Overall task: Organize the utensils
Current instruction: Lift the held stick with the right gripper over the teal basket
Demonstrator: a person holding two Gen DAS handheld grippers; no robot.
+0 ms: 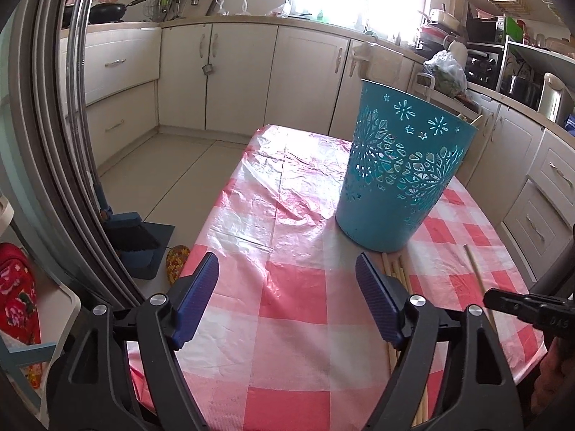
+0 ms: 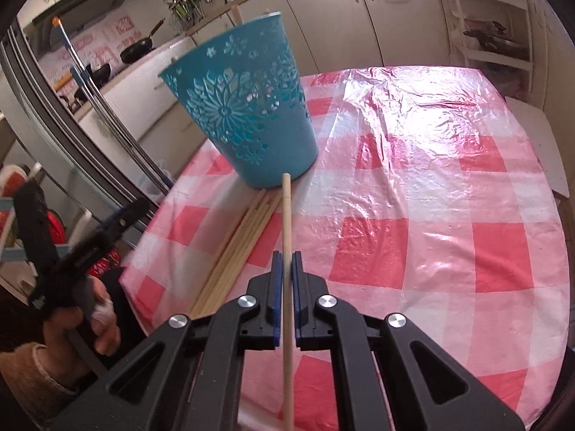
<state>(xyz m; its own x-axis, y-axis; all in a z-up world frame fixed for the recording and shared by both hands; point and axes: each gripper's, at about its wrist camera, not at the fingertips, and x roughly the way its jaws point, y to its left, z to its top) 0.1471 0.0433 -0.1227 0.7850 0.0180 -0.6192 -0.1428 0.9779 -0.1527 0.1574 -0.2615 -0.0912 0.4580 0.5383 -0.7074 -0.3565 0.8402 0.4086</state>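
Observation:
A teal cut-out basket (image 1: pixel 399 176) (image 2: pixel 248 115) stands upright on the red-and-white checked tablecloth (image 2: pixel 431 215). One chopstick (image 2: pixel 237 18) pokes up out of it. Several pale wooden chopsticks (image 2: pixel 244 237) (image 1: pixel 395 273) lie side by side on the cloth, their tips against the basket's base. My right gripper (image 2: pixel 286 256) is shut on a single chopstick (image 2: pixel 286 212), held above the cloth and pointing toward the basket. My left gripper (image 1: pixel 286 262) hangs open over the cloth left of the pile, with nothing between its fingers.
A grey fridge door (image 1: pixel 72 125) rises close on the left. A dustpan and brush (image 1: pixel 140 237) sit on the floor below it. Cream cabinets (image 1: pixel 251 79) run along the far walls. A hand (image 2: pixel 93 319) holds the left gripper's handle.

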